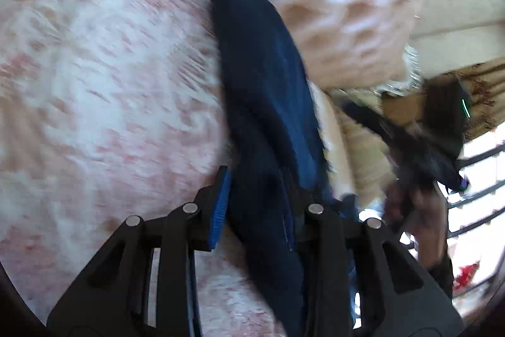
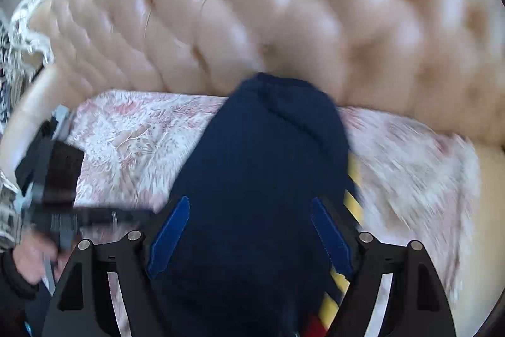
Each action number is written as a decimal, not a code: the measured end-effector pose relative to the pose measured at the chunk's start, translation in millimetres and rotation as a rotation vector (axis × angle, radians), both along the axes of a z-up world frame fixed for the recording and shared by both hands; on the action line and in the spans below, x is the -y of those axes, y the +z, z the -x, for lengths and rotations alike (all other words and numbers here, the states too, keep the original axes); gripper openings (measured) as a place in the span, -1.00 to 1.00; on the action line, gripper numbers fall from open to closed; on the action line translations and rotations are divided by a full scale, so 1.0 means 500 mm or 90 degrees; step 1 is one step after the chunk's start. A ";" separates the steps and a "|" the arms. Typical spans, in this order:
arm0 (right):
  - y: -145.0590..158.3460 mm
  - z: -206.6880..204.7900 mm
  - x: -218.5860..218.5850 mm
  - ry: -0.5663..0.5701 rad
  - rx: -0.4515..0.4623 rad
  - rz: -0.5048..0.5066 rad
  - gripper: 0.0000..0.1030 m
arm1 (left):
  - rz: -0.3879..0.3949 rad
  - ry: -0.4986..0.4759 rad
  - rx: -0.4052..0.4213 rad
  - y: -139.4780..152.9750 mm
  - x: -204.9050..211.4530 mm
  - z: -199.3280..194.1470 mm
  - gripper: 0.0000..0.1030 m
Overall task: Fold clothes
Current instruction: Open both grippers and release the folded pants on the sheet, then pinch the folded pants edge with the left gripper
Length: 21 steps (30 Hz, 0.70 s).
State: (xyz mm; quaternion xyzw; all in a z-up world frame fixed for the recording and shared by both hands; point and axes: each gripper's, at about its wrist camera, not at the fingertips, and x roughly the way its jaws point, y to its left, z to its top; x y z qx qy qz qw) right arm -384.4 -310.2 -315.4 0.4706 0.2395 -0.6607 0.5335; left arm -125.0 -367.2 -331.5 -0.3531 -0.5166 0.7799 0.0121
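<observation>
Navy garment (image 2: 262,166) centre frame, draped over quilt (image 2: 132,135); my right gripper (image 2: 249,239) wide, straddling it unpinched; left gripper (image 1: 268,204) narrow on a fold (blurred); I'd keep edges aligned.

Both wrist cameras look down along their gripper fingers, very near, and share the dark navy knitted garment (image 1: 262,103) on the pink-and-white floral bedcover (image 2: 132,141), with the beige tufted headboard (image 2: 284,5) far behind.

Cream tufted headboard (image 2: 284,5), pink-and-white floral bedspread (image 1: 94,84), bright barred window (image 1: 479,179), daylight
</observation>
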 end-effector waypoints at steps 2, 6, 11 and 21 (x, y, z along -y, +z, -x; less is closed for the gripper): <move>-0.032 0.003 0.067 0.015 0.009 -0.026 0.56 | -0.011 -0.007 0.003 -0.005 -0.003 0.003 -0.70; -0.104 0.033 0.150 0.000 -0.068 -0.099 0.53 | -0.028 0.032 -0.002 0.001 0.005 -0.035 -0.76; -0.158 0.070 0.151 -0.028 -0.102 -0.120 0.50 | -0.060 0.083 0.000 -0.015 0.000 -0.063 -0.78; -0.055 0.213 0.043 -0.182 0.010 0.015 0.54 | -0.050 0.091 -0.010 -0.017 -0.022 -0.057 -0.76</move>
